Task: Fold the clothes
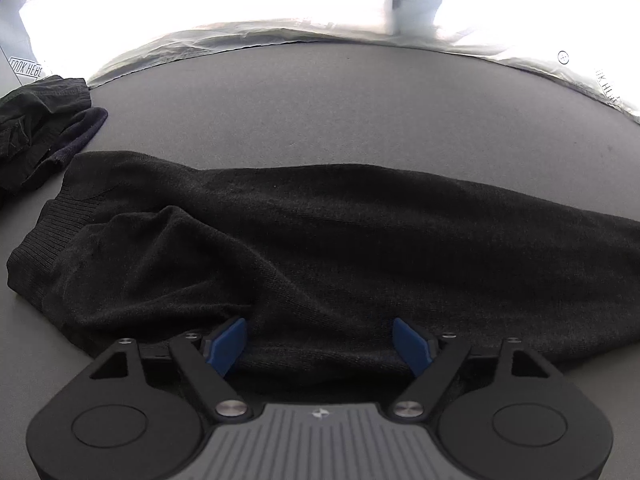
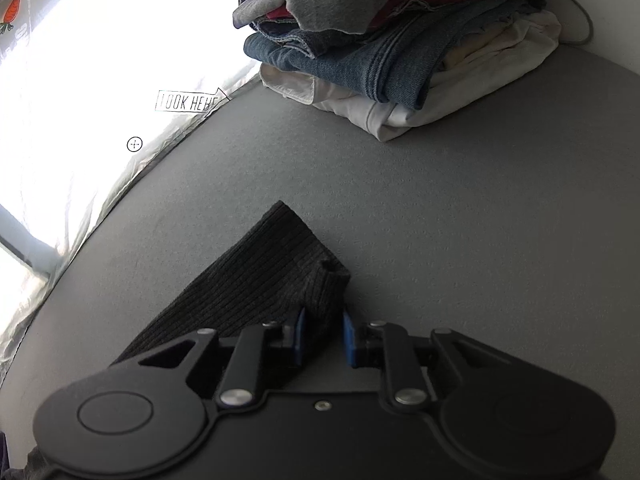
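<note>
Left view: black sweater [image 1: 320,240] spanned by the wide-spread left gripper [image 1: 320,340]; dark garments [image 1: 36,128] far left. Right view: ribbed cuff [image 2: 280,264] clamped in the right gripper [image 2: 323,336]; folded stack [image 2: 400,48] far right.

One dark sweater [image 1: 320,240] — one clothes stack [image 2: 400,48] — two tools [image 1: 320,344] [image 2: 324,332].

Grey counter [image 1: 320,92], black sweater [image 1: 320,232] spread flat, dark clothes [image 1: 36,128] far left, folded stack [image 2: 400,48] far right
</note>
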Demonstrator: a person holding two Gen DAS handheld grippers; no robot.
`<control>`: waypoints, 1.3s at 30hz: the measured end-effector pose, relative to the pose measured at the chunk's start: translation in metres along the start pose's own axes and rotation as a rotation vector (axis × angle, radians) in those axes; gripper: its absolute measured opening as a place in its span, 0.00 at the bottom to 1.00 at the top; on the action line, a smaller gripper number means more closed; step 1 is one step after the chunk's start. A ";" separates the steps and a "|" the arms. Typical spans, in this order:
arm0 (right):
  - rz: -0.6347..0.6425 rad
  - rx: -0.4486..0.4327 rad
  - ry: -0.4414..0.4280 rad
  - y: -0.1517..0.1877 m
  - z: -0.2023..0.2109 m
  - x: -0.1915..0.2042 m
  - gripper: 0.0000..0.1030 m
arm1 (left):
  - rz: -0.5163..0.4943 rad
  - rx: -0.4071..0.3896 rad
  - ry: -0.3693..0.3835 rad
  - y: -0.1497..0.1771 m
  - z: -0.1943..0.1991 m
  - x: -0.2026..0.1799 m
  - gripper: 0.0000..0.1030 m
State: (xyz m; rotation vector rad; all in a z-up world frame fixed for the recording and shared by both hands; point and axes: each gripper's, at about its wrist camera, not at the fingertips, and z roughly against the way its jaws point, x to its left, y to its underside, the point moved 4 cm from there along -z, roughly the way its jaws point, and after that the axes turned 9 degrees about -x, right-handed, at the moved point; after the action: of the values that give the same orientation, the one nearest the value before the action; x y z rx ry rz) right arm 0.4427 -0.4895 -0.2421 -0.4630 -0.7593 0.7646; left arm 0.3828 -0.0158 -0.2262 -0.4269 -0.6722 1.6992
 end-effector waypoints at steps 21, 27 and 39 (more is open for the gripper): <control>-0.501 0.061 -0.643 -0.002 0.033 0.046 0.11 | 0.015 0.066 0.034 -0.005 -0.014 -0.005 1.00; -0.495 0.141 -0.713 0.031 0.037 0.086 0.11 | -0.010 0.105 0.059 -0.011 -0.018 -0.004 1.00; -0.287 0.394 -0.732 0.116 0.039 0.161 0.14 | -0.124 0.105 0.158 -0.011 -0.018 -0.002 1.00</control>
State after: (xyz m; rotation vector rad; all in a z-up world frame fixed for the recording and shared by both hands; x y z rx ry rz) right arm 0.4397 -0.2885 -0.2182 0.3063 -1.2844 0.7887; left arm 0.4021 -0.0126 -0.2333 -0.4319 -0.4825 1.5573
